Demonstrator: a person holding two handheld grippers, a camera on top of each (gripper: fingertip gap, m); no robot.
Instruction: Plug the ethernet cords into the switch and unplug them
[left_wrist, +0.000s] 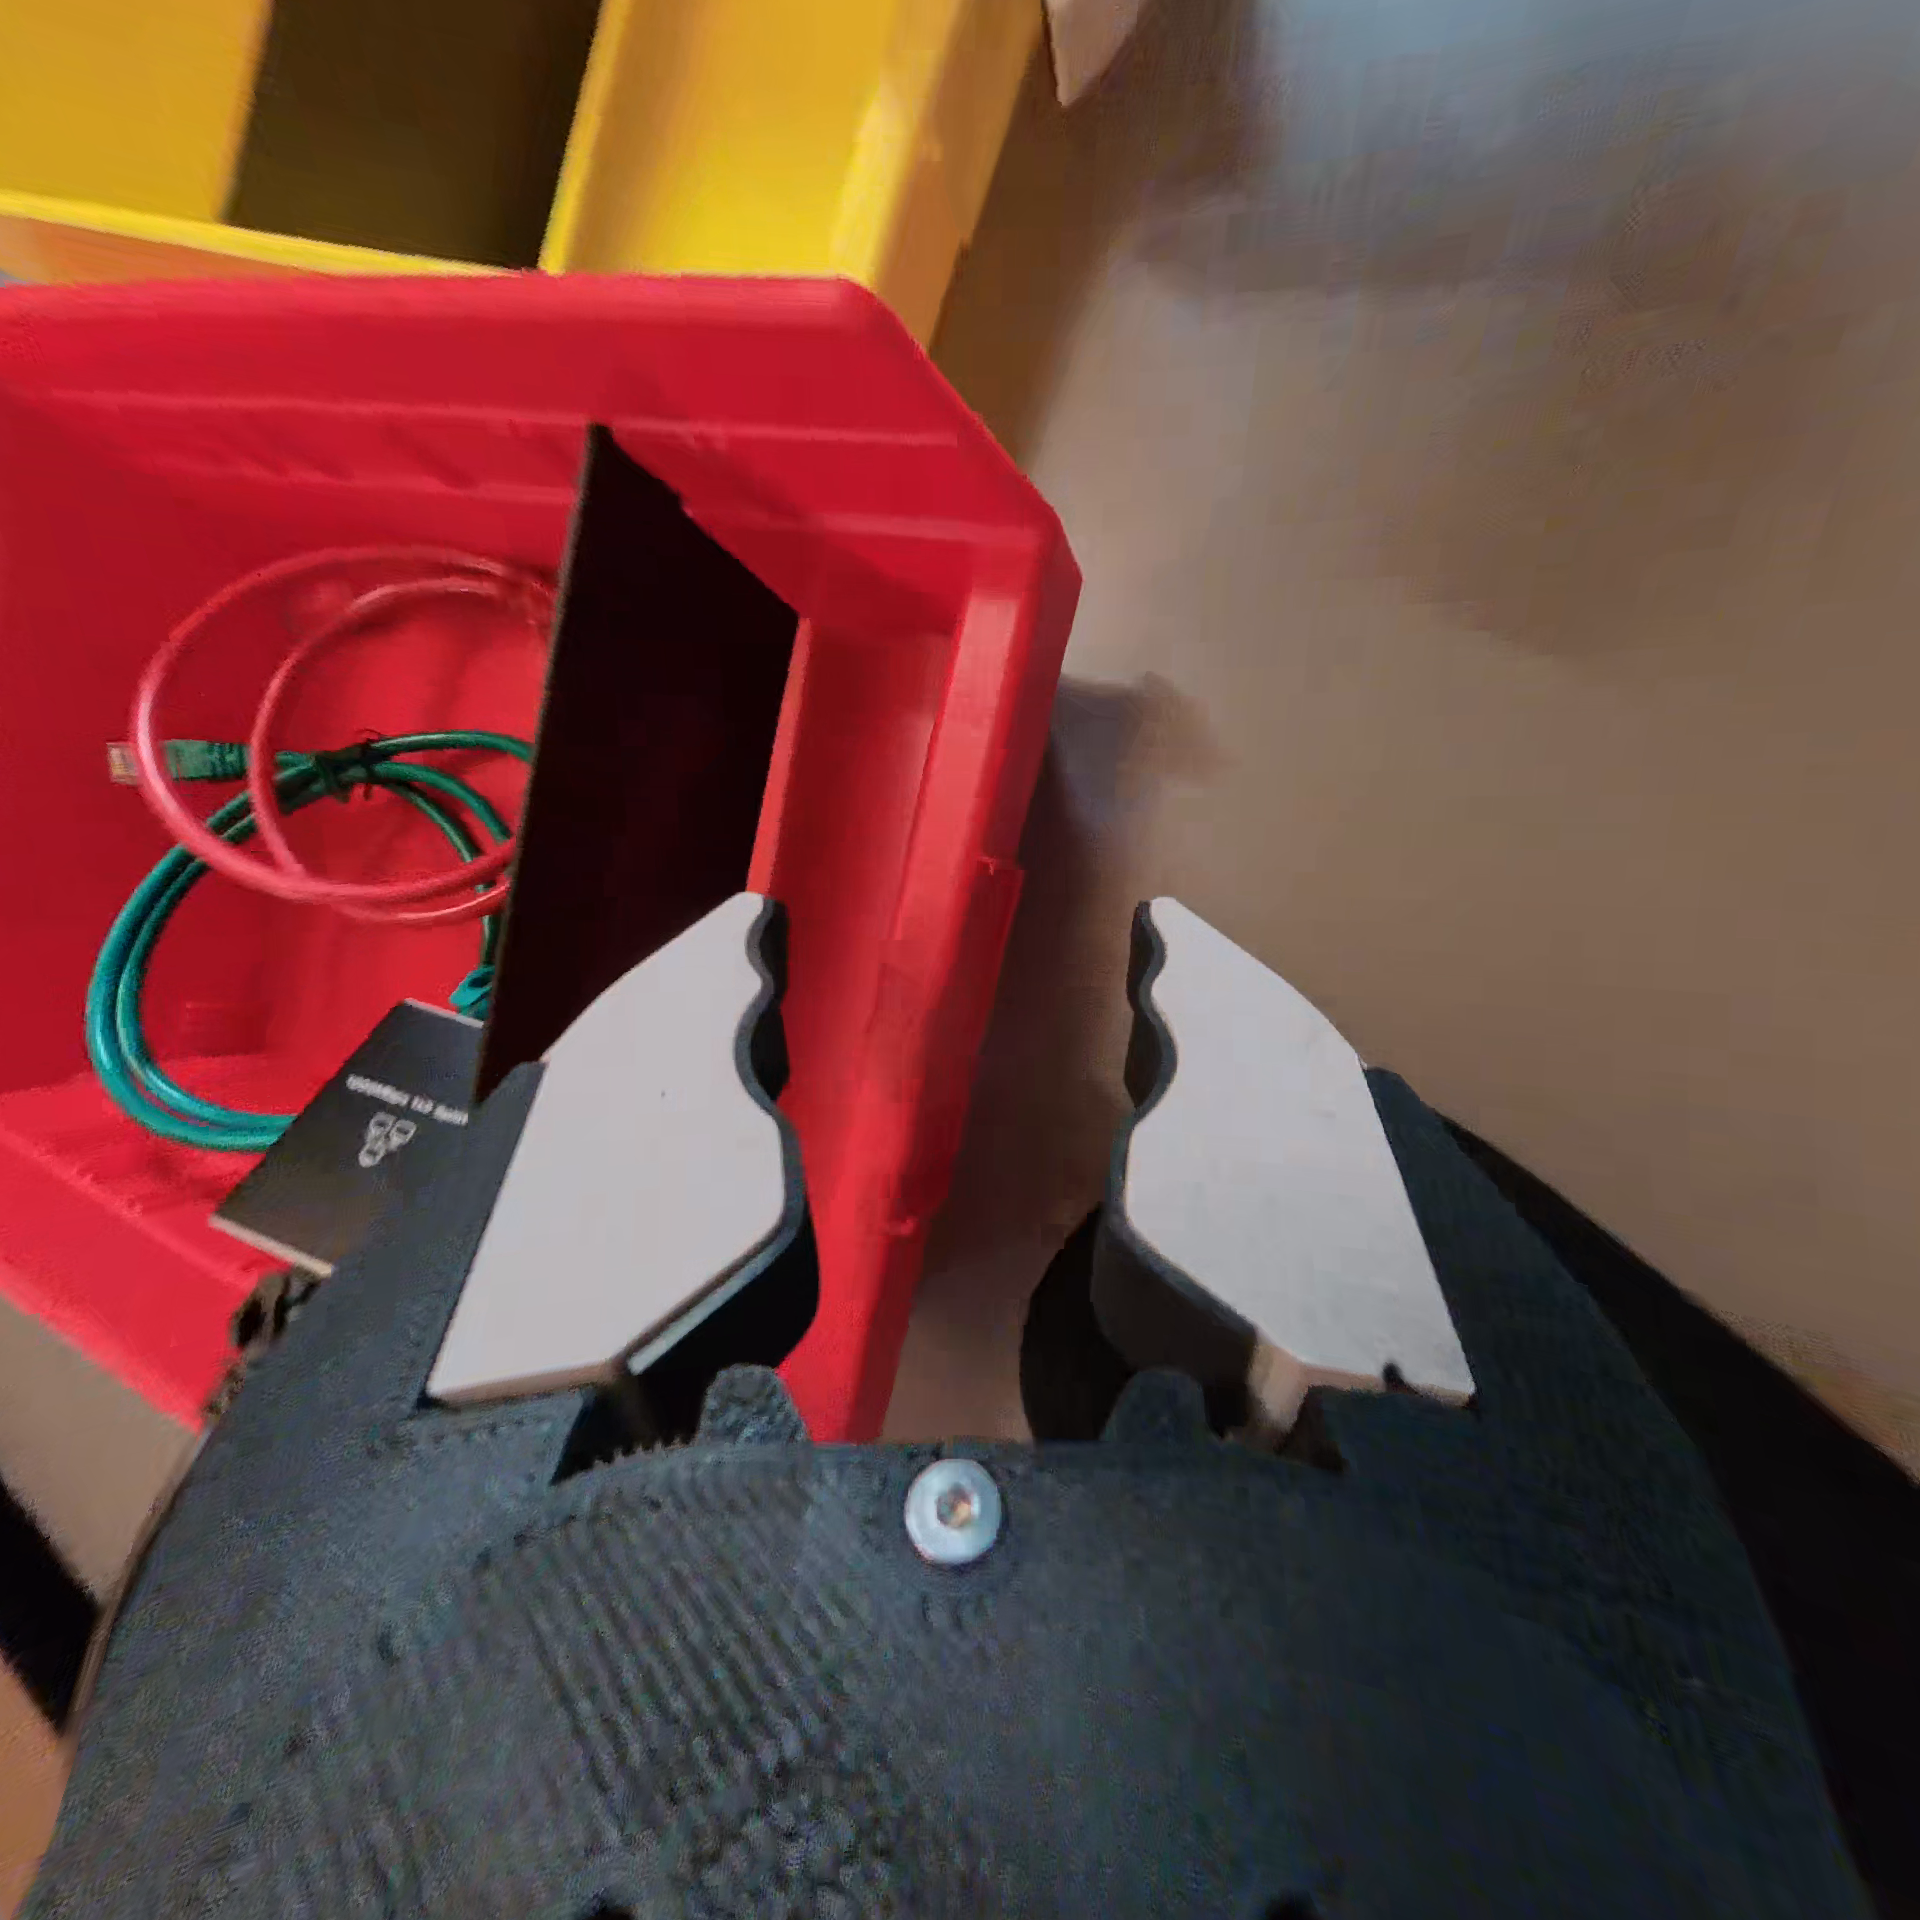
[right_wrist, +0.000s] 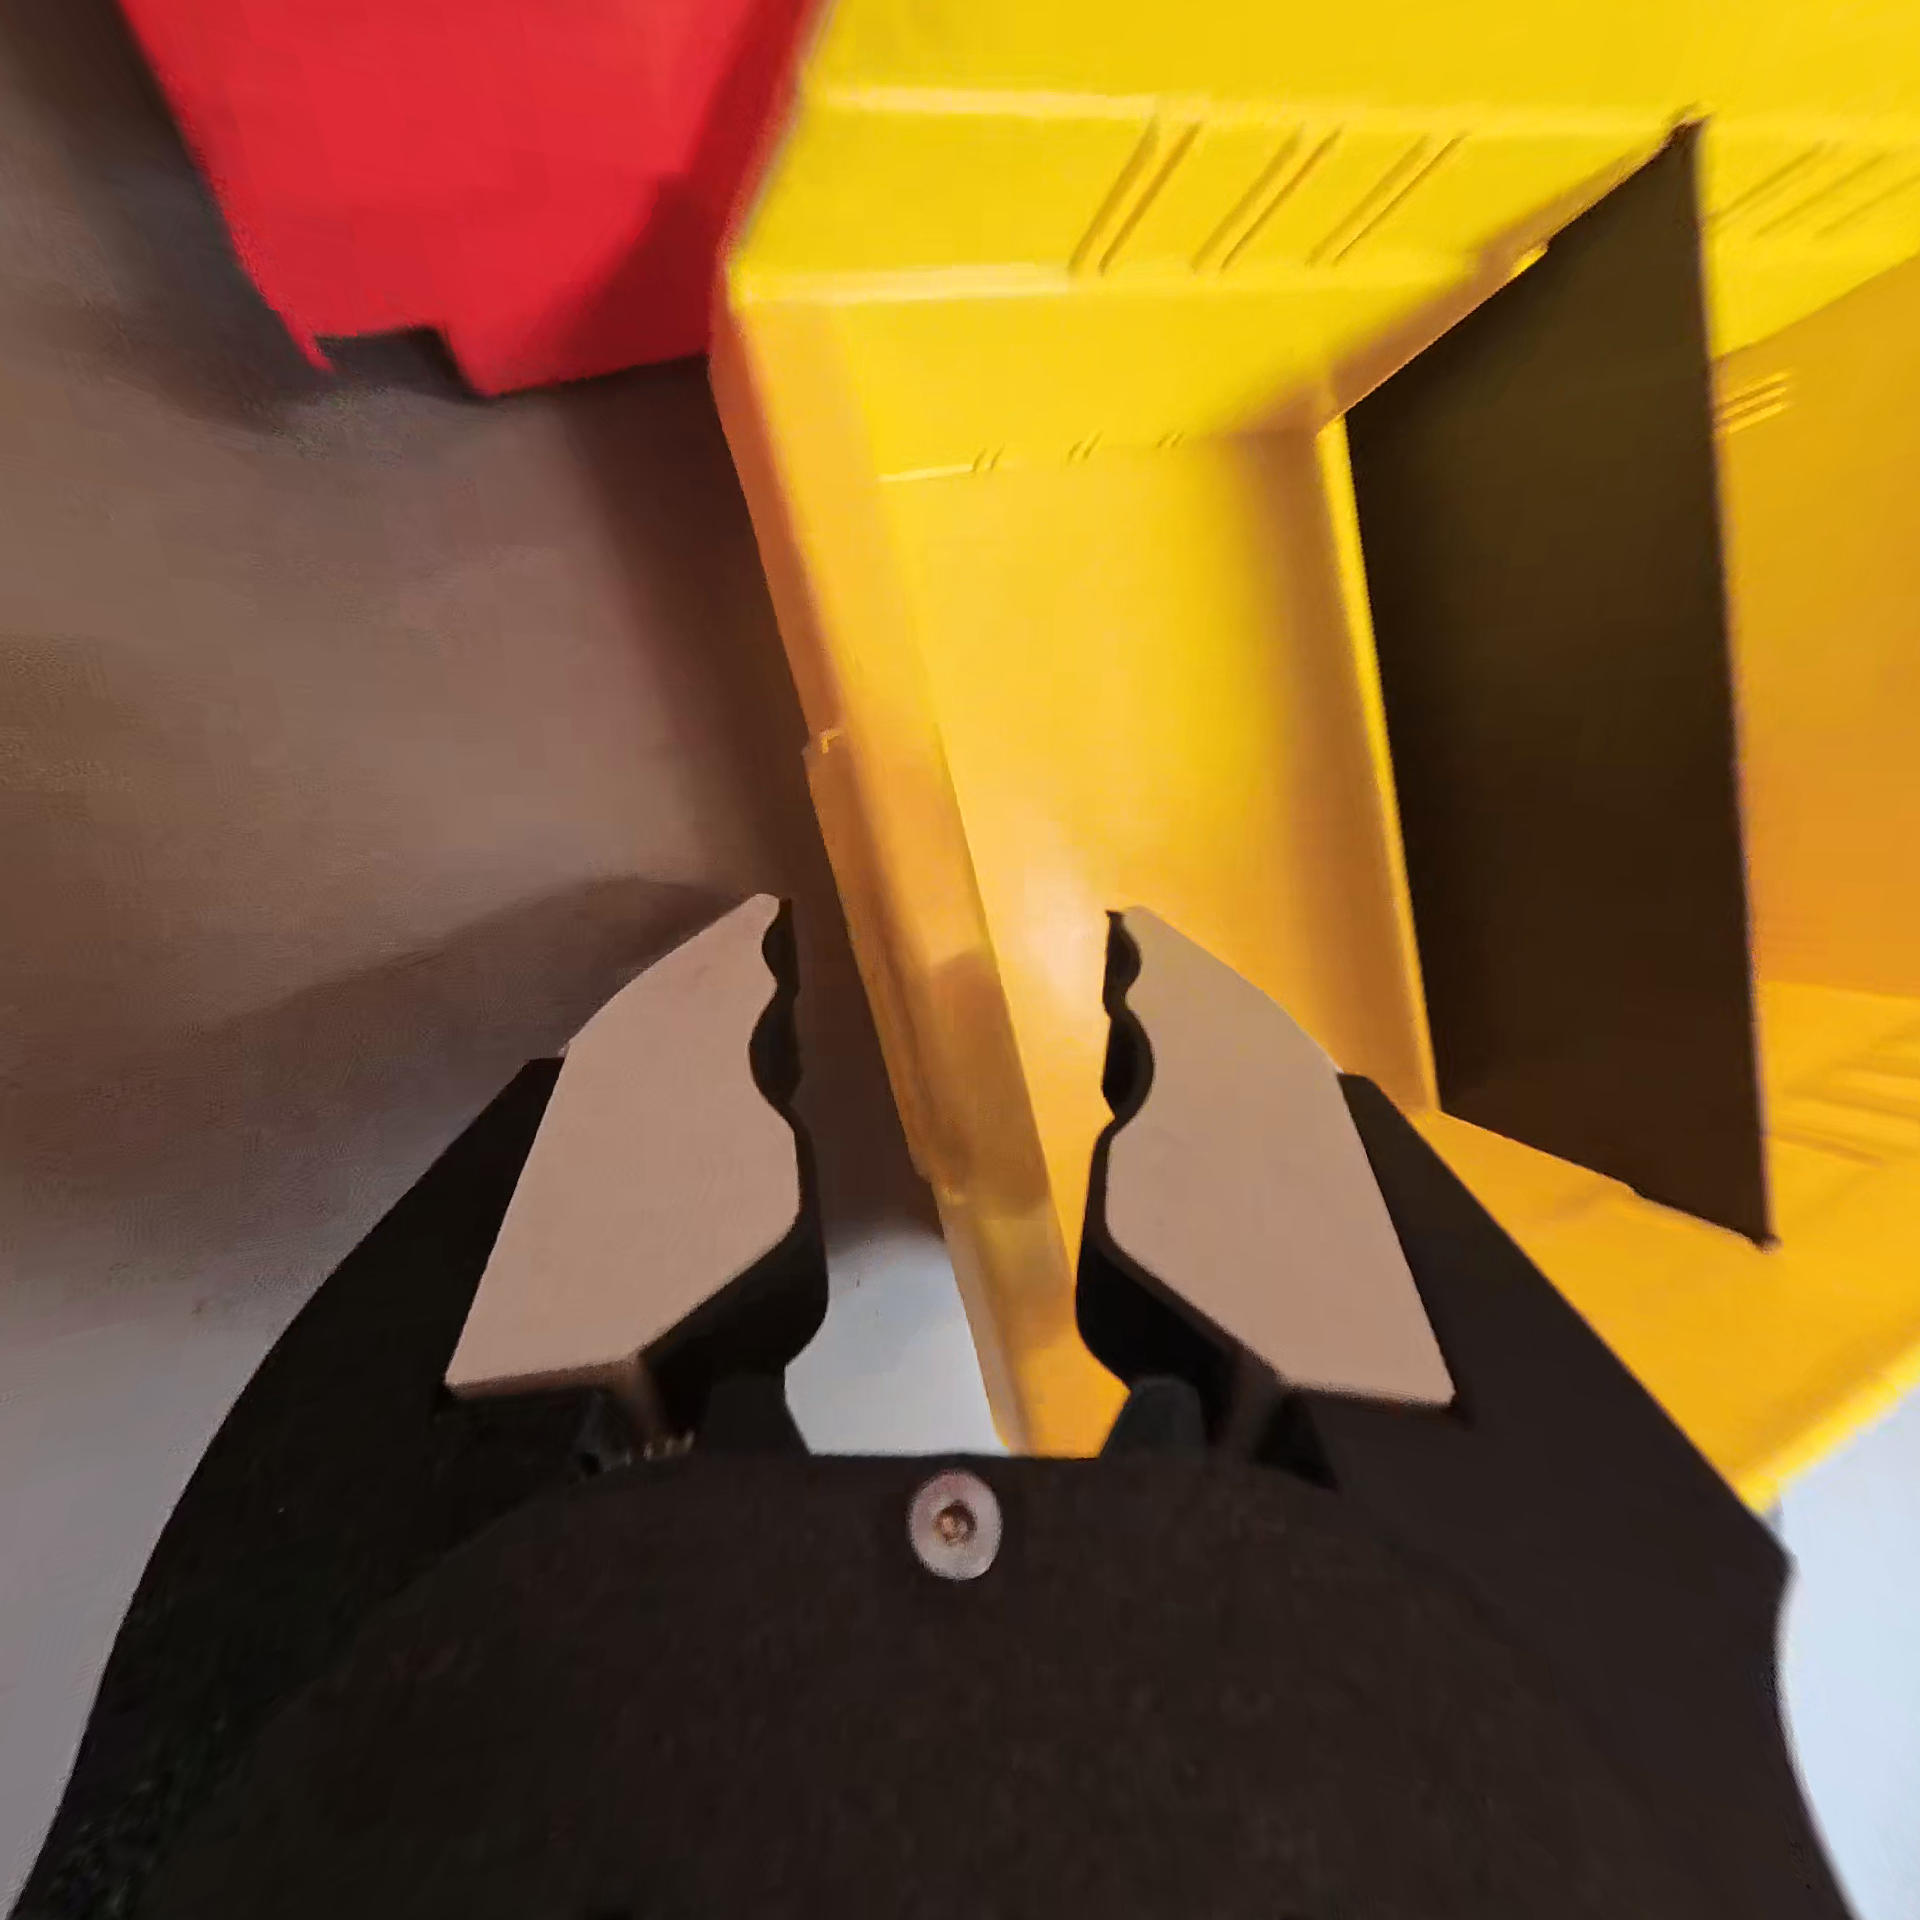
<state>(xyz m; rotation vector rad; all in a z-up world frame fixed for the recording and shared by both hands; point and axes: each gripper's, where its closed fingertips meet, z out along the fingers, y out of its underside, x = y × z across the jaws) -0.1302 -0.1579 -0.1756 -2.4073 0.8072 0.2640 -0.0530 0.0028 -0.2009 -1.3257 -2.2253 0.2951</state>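
Observation:
In the left wrist view a red bin (left_wrist: 966, 665) holds a coiled red ethernet cord (left_wrist: 208, 842) and a coiled green ethernet cord (left_wrist: 135, 1029), left of a black divider (left_wrist: 644, 748). A flat black box, likely the switch (left_wrist: 364, 1132), lies at the bin's near edge, partly hidden by my finger. My left gripper (left_wrist: 956, 925) is open and empty, above the bin's right wall. My right gripper (right_wrist: 945, 925) is open and empty, straddling the left wall of a yellow bin (right_wrist: 894, 582) without touching it.
The yellow bin (left_wrist: 748, 156) stands behind the red bin in the left wrist view and has its own black divider (right_wrist: 1558, 675). The red bin (right_wrist: 468, 177) shows at the top left of the right wrist view. Brown tabletop (left_wrist: 1507, 623) lies to the right of the bins. My right fingertips sit around 20 cm from my left ones. Between my left fingertips and the switch (left_wrist: 364, 1132) there is roughly 11 cm.

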